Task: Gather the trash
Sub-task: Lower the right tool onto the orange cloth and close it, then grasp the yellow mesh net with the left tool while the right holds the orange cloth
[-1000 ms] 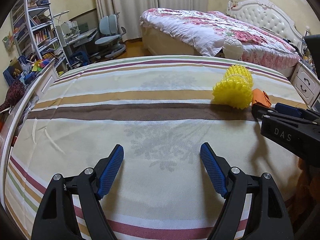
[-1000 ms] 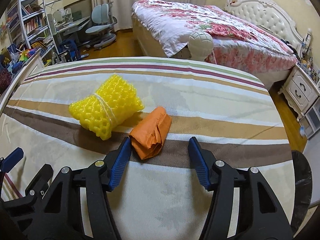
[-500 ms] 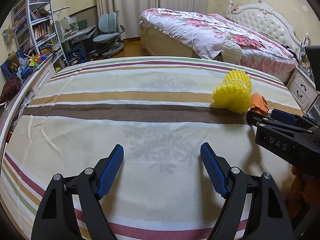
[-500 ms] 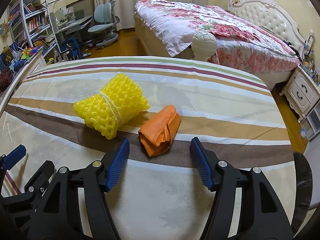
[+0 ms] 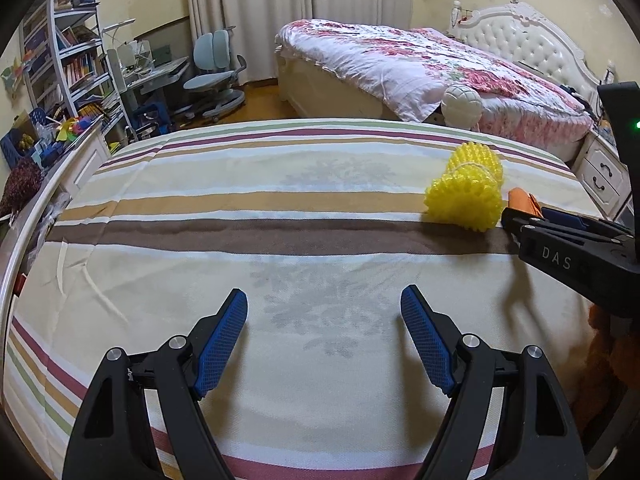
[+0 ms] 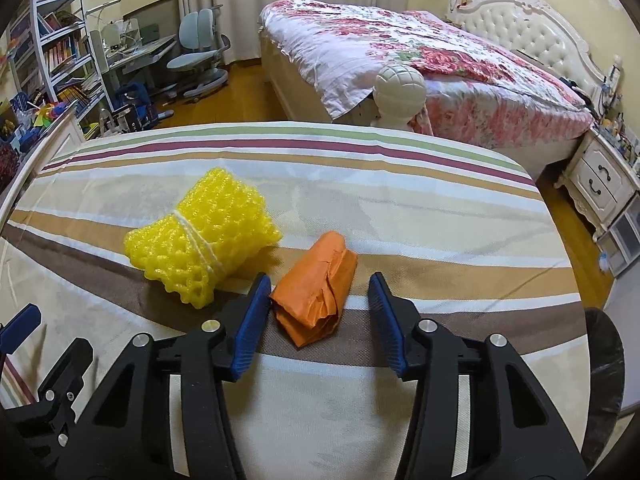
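A crumpled orange paper wad (image 6: 316, 288) lies on the striped bedspread (image 6: 420, 216), its near end between the open fingers of my right gripper (image 6: 318, 300). A yellow foam-net bundle (image 6: 202, 236) tied with string lies just left of it. In the left wrist view the yellow bundle (image 5: 468, 188) and a sliver of the orange wad (image 5: 522, 200) sit at the right, with the right gripper's body (image 5: 568, 248) beside them. My left gripper (image 5: 324, 316) is open and empty over bare bedspread (image 5: 240, 184), well left of both.
A second bed with a floral quilt (image 6: 400, 48) stands beyond, with a white round ball-like object (image 6: 400, 88) at its side. A desk, chairs (image 5: 216, 64) and bookshelves (image 5: 60, 52) are at the far left. A white nightstand (image 6: 600, 176) is at the right.
My right gripper pulled back a little, then moved forward again so its fingers flank the near end of the orange wad. My left gripper has stayed open over the bedspread.
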A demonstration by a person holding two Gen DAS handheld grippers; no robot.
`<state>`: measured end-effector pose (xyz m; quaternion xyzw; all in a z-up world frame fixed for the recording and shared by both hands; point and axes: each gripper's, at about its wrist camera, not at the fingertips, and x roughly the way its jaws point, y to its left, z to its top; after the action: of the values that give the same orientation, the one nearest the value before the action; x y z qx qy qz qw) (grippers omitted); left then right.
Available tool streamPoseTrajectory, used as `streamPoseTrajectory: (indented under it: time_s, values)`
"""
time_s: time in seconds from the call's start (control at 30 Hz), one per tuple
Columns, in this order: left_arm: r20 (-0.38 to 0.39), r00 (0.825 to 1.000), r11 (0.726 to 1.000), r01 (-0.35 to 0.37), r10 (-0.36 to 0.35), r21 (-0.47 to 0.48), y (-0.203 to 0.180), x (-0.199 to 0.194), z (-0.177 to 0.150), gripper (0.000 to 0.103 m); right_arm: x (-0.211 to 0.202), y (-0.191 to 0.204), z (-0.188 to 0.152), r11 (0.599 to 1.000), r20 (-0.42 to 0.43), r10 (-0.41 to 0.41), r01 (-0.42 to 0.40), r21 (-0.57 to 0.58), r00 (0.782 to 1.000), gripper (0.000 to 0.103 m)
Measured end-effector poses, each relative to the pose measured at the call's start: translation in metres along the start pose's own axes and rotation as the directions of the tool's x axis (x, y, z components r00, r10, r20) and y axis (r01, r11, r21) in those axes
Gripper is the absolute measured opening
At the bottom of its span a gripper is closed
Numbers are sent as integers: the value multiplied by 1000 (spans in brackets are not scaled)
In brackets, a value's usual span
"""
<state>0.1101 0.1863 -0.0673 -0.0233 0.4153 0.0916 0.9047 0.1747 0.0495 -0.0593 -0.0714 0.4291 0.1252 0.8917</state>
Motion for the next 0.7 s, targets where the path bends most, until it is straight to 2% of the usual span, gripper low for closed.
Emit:
streamPoseTrajectory:
  time_s: [0.1, 0.33, 0.7]
  values:
    - [8, 1000, 1000, 14, -14, 22, -8, 0, 2, 78, -3, -12, -4, 1000, 3, 1, -1, 7, 1000, 34]
    - [8, 999, 995, 51, -52, 82, -38, 10, 14, 78, -11, -42, -16, 1000, 6, -14, 14, 24, 1000, 34]
    - [13, 998, 984, 57, -60, 169, -80, 25, 31, 79, -12, -63, -21, 999, 8, -11, 11, 42, 1000, 35]
